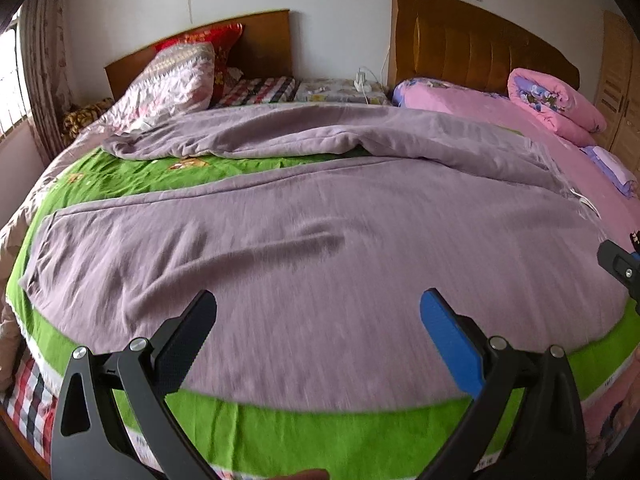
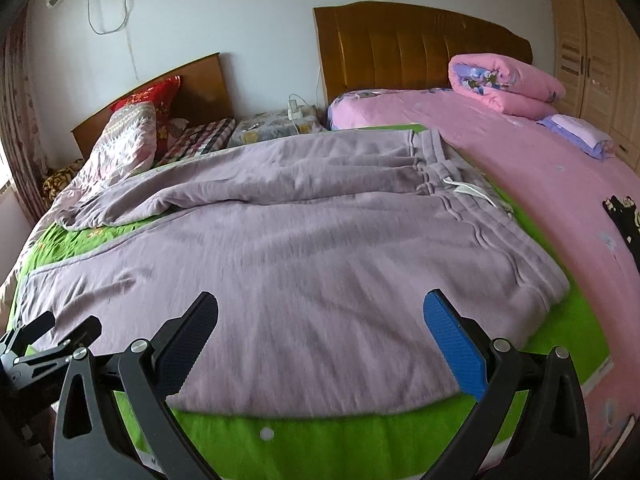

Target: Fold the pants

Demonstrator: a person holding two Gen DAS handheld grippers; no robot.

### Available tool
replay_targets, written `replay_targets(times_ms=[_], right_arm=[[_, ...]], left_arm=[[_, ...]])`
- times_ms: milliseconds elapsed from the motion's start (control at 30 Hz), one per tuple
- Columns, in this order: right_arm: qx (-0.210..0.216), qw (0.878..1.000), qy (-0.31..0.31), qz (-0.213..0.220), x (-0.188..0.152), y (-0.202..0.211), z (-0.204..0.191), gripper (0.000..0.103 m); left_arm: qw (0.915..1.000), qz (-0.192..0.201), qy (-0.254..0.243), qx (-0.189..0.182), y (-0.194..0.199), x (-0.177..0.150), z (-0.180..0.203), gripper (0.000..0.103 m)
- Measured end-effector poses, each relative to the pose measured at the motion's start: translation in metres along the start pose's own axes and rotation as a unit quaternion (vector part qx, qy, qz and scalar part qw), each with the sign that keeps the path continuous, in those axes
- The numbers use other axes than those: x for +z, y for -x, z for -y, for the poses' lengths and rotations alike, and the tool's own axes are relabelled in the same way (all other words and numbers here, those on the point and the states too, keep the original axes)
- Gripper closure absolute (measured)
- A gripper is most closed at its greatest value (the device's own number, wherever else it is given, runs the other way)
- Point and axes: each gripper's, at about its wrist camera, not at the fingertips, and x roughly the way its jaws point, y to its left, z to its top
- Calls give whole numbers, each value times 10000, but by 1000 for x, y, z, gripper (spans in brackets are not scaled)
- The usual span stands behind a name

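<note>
Lilac sweatpants [image 1: 320,216] lie spread on a green sheet [image 1: 280,432] on the bed. The near leg lies flat across the front; the far leg is rumpled behind it. The waistband with a white drawstring [image 2: 472,192] is at the right. My left gripper [image 1: 318,320] is open and empty above the near leg. My right gripper [image 2: 320,320] is open and empty above the pants near the waist end. The right gripper also shows at the right edge of the left wrist view [image 1: 620,264], and the left gripper at the left edge of the right wrist view [image 2: 48,340].
A pink bed [image 2: 540,184] with a rolled pink quilt [image 2: 504,84] stands at the right. Pillows [image 1: 168,80] lie at the far left by a wooden headboard [image 1: 260,40]. A wardrobe [image 2: 592,40] stands at the far right. A window with a curtain [image 1: 40,60] is at the left.
</note>
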Motion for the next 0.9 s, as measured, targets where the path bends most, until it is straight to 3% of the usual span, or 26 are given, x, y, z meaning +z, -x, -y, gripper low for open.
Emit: replay_targets(times_ms=[200,300,433,533,600,667,700,800,833,900], right_arm=[[111,9998,-173,-59,29,-15,8,4],[378,9985,-375,-156,47,-23,19,4],[703,9964,-451,128,105,-36,47,4],[986,9933,-287,530,164,-57,70,4],[1182,9909,-2,638,197,-83,83,4],[1286,9897,200,602,227,-123,96,4],[1420,9880,326,508,238,-143,99,4],[2021,9740,849,-564,257,-218,101,4],[2023,9669,1264,-912,260,-243,99,4],[1818,9585,1969,-974,264,-268,93,4]], left_arm=[[9991,-404,45,81,-30,29,-10,1],[9986,-491,-61,181,-41,44,-12,1],[9961,-801,-167,-331,-61,73,-23,2],[9964,-473,-473,-526,-71,115,-28,2],[9947,172,-844,-566,-79,151,-30,2],[9851,894,-1191,-859,-89,182,-34,2],[9829,938,-1359,-813,-98,193,-32,2],[9695,528,-2176,-993,-147,230,-25,2],[9660,340,-2375,-966,-164,238,-23,2],[9553,-83,-2714,-1170,-202,253,-21,3]])
